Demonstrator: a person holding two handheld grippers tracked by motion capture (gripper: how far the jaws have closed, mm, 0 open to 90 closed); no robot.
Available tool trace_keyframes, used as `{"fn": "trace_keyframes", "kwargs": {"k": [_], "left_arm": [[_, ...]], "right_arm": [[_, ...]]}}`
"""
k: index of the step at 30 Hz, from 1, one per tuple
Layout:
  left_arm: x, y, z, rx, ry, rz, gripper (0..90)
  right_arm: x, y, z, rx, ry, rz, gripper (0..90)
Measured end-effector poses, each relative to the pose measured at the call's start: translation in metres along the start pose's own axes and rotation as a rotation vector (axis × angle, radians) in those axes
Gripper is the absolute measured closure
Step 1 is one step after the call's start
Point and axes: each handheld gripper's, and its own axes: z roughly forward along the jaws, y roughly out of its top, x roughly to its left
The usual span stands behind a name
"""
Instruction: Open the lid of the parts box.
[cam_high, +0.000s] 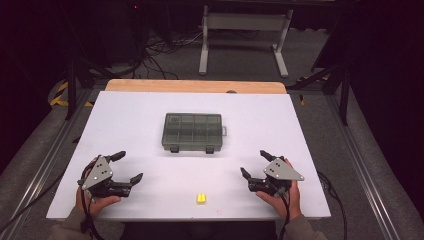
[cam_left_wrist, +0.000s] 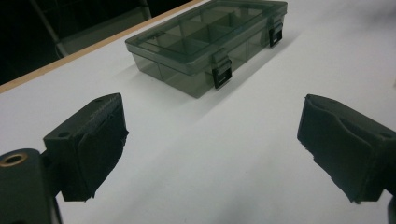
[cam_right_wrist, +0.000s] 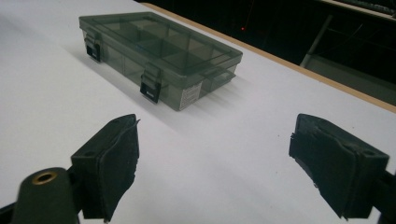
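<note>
Evenly lit white rectangular table (cam_high: 125, 125) against dark surroundings; smoky translucent plastic compartment box (cam_high: 192, 131) casts a soft shadow; slight blur throughout.

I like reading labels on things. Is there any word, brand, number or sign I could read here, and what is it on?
No text can be read.
A small pale label on the end wall of the smoky transparent plastic compartment box: print too small and blurred to read.
The small yellow block near the white table front edge: no marking shows.
</note>
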Motion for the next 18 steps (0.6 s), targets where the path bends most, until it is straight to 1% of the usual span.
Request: {"fn": "trace_keyframes", "kwargs": {"k": [2,3,6,7,10,11,13,16,18], "left_arm": [[0.001,0.0,0.002,0.0,-0.005,-0.004,9.1],[0.002,-0.001,0.003,-0.006,-0.006,-0.014,9.5],[0.003,-0.001,0.002,-0.014,-0.009,-0.03,9.8],[0.003,-0.002,0.001,-0.017,-0.009,-0.035,10.4],[0.003,-0.002,0.001,-0.019,-0.011,-0.044,10.3],[0.004,-0.003,0.001,-0.01,-0.008,-0.043,11.8],[0.006,-0.002,0.004,-0.008,-0.012,-0.044,12.6],[0.008,0.002,0.011,-0.004,-0.016,-0.046,13.9],[0.012,0.005,0.019,0.004,-0.012,-0.035,14.7]], "right_arm": [[0.001,-0.002,0.004,0.019,0.01,-0.017,16.0],[0.002,-0.003,0.006,0.029,0.01,-0.032,16.0],[0.003,-0.003,0.007,0.029,0.006,-0.029,16.3],[0.003,-0.003,0.007,0.028,0.005,-0.028,17.7],[0.004,-0.003,0.008,0.022,0.003,-0.033,18.7],[0.005,-0.001,0.009,0.029,0.008,-0.033,18.8],[0.005,0.0,0.011,0.022,0.006,-0.029,18.8],[0.004,0.002,0.018,0.024,0.0,-0.025,18.6],[0.003,0.005,0.023,0.027,-0.005,-0.028,18.5]]}}
